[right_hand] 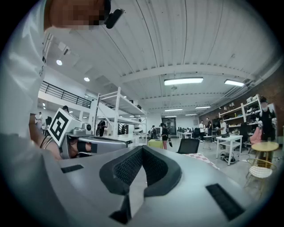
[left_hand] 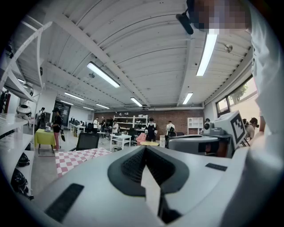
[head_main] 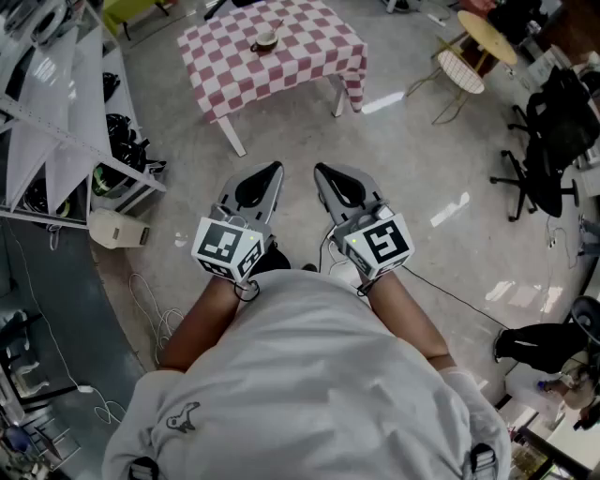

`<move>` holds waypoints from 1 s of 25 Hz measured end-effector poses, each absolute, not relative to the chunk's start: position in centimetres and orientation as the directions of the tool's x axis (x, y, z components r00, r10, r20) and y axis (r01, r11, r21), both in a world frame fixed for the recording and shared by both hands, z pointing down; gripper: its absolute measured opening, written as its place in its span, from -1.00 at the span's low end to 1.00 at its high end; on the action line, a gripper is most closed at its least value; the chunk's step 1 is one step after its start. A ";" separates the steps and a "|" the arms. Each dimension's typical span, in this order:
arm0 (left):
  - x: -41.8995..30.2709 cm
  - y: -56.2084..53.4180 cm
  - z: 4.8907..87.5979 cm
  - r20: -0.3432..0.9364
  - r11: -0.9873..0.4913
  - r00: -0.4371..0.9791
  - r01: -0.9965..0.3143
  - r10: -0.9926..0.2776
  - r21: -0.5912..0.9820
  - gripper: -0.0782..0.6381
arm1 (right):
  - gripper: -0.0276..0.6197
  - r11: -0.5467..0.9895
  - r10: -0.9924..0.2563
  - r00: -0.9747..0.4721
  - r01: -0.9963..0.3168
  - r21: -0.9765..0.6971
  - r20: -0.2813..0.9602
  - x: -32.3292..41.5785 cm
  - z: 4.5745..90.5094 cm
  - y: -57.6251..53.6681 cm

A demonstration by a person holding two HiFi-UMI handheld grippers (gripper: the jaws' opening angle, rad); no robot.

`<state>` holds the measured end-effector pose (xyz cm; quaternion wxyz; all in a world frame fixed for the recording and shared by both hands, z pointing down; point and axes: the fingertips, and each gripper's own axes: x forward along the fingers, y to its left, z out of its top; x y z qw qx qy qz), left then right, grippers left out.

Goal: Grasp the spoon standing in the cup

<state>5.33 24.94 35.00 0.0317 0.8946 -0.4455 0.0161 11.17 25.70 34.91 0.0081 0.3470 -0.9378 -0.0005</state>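
Red-checked table [head_main: 314, 42] bearing cup [head_main: 265, 41] with spoon [head_main: 277, 26], well apart from left gripper [head_main: 269, 176] and right gripper [head_main: 324, 176], both pressed together, empty

No readable text, brand, number or sign; only square markers on left claw cube [head_main: 228, 246], right claw cube [head_main: 380, 242].

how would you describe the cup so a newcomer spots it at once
Find the small table covered in red-and-white checks at the top of the head view. The cup sits around its middle, the only thing on it, with a spoon handle sticking out of it.
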 end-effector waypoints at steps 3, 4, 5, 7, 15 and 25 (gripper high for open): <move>5.4 24.6 35.2 0.060 -0.602 0.603 -0.797 -0.795 0.036 -0.75 | -0.82 0.754 -0.657 -0.754 -0.657 0.016 0.014 11.1 35.0 25.3; 5.4 24.5 35.3 0.062 -0.603 0.604 -0.797 -0.795 0.031 -0.75 | -0.82 0.754 -0.657 -0.754 -0.657 0.020 0.019 11.1 35.1 25.1; 5.4 24.4 35.3 0.064 -0.604 0.605 -0.796 -0.794 0.026 -0.75 | -0.82 0.754 -0.657 -0.753 -0.657 0.020 0.025 11.1 35.2 25.0; 5.4 24.1 35.3 0.067 -0.606 0.606 -0.795 -0.792 0.023 -0.75 | -0.82 0.752 -0.659 -0.751 -0.659 0.001 0.036 11.2 35.4 24.6; 4.4 22.2 36.1 0.083 -0.612 0.615 -0.789 -0.785 0.052 -0.75 | -0.82 0.770 -0.636 -0.772 -0.635 -0.066 0.002 10.0 35.6 22.9; 0.7 17.1 37.3 0.091 -0.613 0.619 -0.786 -0.780 0.086 -0.75 | -0.82 0.788 -0.609 -0.791 -0.612 -0.071 0.053 6.0 37.0 18.2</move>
